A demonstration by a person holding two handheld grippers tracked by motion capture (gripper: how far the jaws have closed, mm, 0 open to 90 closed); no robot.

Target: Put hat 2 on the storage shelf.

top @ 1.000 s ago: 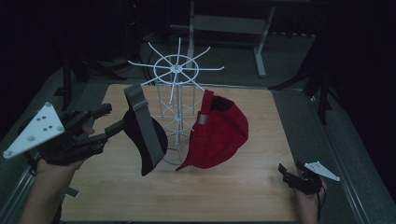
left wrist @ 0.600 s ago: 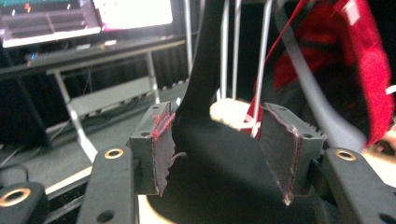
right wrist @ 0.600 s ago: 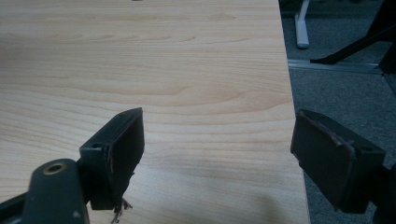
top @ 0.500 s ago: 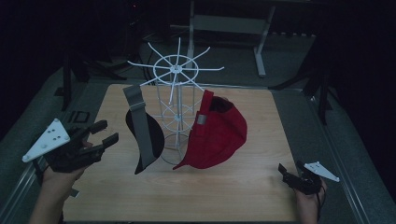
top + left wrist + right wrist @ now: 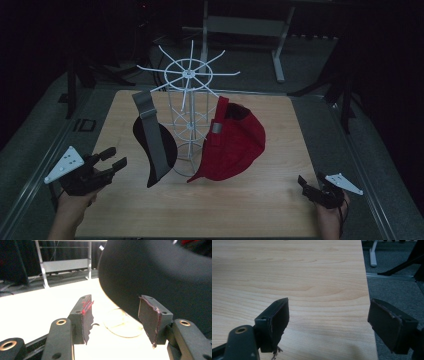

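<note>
Light wooden table (image 5: 250, 200) | white wire hat rack (image 5: 189, 107) centre | red cloth cap (image 5: 235, 145) hangs at its 3 o'clock | black-and-grey cap (image 5: 155, 145) at 9 | left gripper (image 5: 114, 162) half-open, empty, at 8 | right gripper (image 5: 306, 184) wide, empty, at 4 | risk: bumping rack, cap drops.

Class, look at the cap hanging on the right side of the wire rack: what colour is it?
The cap is red, with a grey strap; the high view shows it best.
</note>
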